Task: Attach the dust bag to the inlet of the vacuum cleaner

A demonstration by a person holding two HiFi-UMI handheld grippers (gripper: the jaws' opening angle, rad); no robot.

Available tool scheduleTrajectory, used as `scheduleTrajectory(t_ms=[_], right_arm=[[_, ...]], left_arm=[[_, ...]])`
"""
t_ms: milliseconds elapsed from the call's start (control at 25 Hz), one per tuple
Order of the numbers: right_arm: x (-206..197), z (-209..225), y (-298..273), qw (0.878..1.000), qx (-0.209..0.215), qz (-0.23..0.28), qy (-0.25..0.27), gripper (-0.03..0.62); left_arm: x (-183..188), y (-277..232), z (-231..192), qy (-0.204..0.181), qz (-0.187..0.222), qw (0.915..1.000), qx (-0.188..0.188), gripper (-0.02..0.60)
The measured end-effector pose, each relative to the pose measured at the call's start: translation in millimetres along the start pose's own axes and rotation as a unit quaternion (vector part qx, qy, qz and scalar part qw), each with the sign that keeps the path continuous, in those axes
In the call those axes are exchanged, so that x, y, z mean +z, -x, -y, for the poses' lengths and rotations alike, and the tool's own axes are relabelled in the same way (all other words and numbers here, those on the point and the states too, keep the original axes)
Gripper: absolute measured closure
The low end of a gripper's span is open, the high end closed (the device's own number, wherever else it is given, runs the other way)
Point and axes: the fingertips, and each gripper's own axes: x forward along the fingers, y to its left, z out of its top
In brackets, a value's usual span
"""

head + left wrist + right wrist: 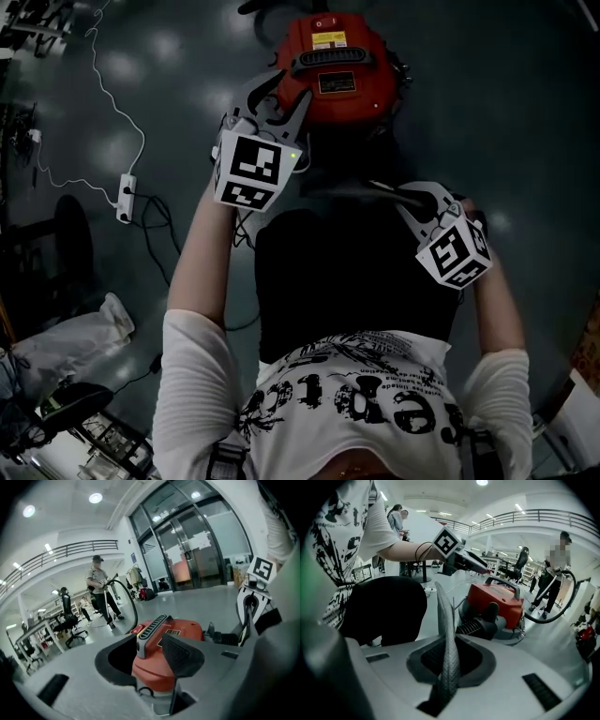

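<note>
The red vacuum cleaner (333, 66) stands on the dark floor ahead of me, with a black ribbed inlet hose (476, 627) on its near side. The black dust bag (356, 281) hangs in front of my body, below both grippers. My right gripper (398, 195) is shut on a grey strip (447, 639) at the bag's top edge. The strip runs up between the jaws of that gripper (448, 663), and the bag (384, 611) bulges to its left. My left gripper (277, 101) stands open over the vacuum's near left side. Nothing lies between its jaws (150, 660); the red body (187, 627) shows beyond them.
A white power strip (125, 197) with its cable lies on the floor to the left, and a white plastic bag (75, 337) lies nearer me. A person with a vacuum hose (101, 590) stands farther off, near office chairs (70, 620). Glass doors (197, 550) close off the far side.
</note>
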Motion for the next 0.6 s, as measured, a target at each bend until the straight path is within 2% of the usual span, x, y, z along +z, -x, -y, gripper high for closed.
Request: scheduleTrajectory(t_ms=[240, 440, 600], right_arm=[[-0.2, 1.0, -13.5, 1.0, 0.011, -0.004, -0.008, 0.569], [2.8, 5.0, -19.5, 1.0, 0.018, -0.004, 0.001, 0.569], [-5.0, 2.5, -17.3, 1.0, 0.012, -0.007, 0.001, 0.569]], left_arm=[[-8.6, -41.4, -13.0, -0.103, -0.049, 0.9928, -0.037, 0.41], [-15.4, -63.7, -3.6, -0.202, -0.091, 0.9707, -0.093, 0.4], [-12.5, -81.2, 5.0, -0.235, -0.097, 0.9613, -0.106, 0.402]])
